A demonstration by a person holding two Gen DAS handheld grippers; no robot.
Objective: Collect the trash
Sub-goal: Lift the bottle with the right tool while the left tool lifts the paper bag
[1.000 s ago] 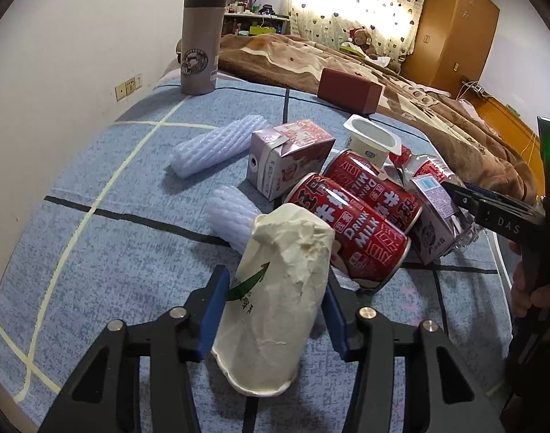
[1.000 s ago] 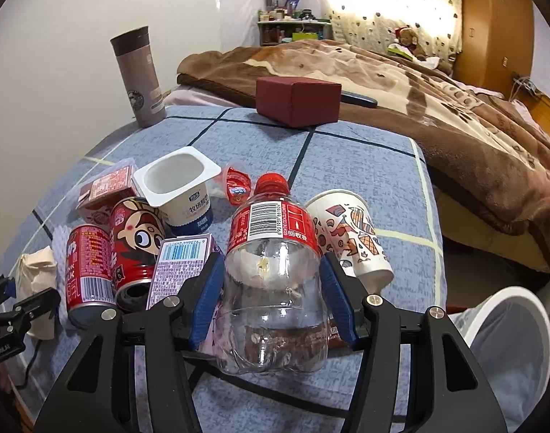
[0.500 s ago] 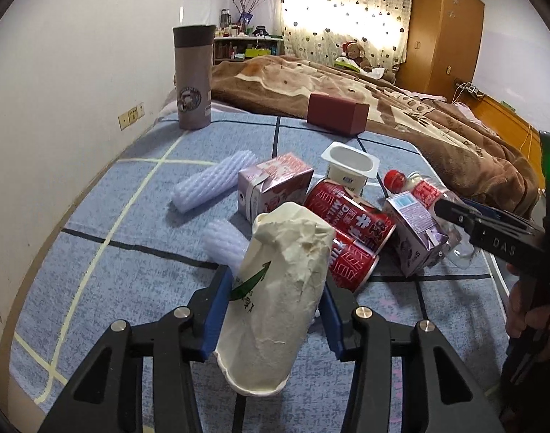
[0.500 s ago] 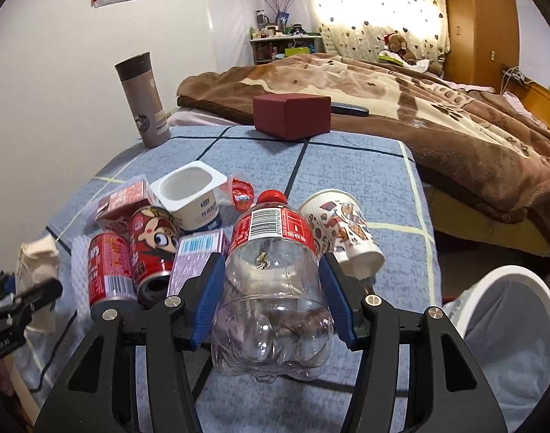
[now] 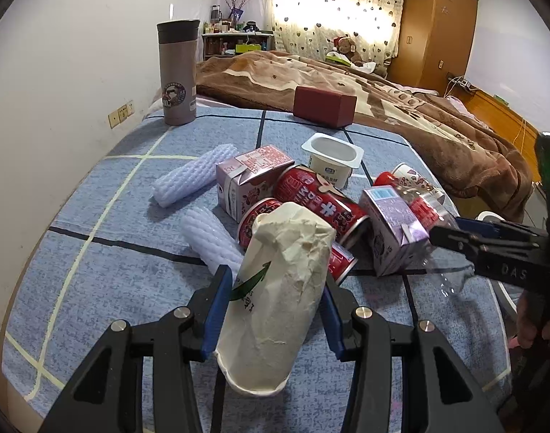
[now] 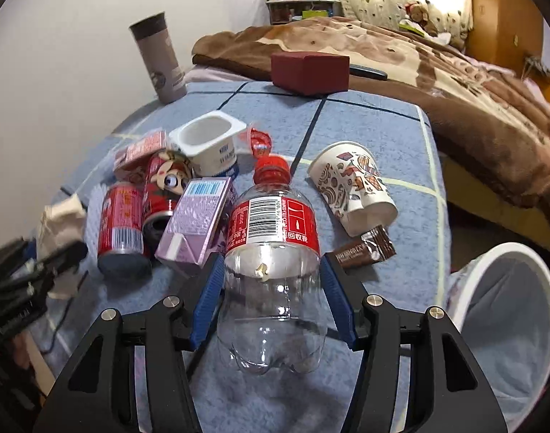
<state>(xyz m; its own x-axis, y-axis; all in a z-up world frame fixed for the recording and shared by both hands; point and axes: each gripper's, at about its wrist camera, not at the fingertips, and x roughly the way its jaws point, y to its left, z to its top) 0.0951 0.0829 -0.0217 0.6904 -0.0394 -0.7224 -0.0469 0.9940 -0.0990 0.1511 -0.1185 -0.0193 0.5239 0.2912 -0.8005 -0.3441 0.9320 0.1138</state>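
My left gripper (image 5: 275, 288) is shut on a crumpled cream paper cup (image 5: 278, 299), held base-forward above the blue checked cloth (image 5: 105, 252). My right gripper (image 6: 273, 285) is shut on a clear plastic bottle (image 6: 273, 270) with a red cap and red label. A pile of trash lies ahead: two red drink cans (image 5: 318, 198), a pink carton (image 5: 249, 176), a purple carton (image 6: 199, 220), a white yoghurt pot (image 6: 210, 144), a patterned paper cup (image 6: 354, 187) and a brown wrapper (image 6: 365, 249). The right gripper (image 5: 498, 249) shows at the left wrist view's right edge.
A white bin with a liner (image 6: 505, 328) stands off the cloth's lower right edge. A tall grey flask (image 5: 177, 72) and a dark red box (image 5: 325, 106) stand at the far side. Two white foam sleeves (image 5: 192, 176) lie left of the pile. A brown blanket (image 6: 437, 72) covers the bed beyond.
Both grippers have risen a little with their loads, so the pile sits further below. The bottle has come off the cloth, and the bin shows more fully in the right wrist view.
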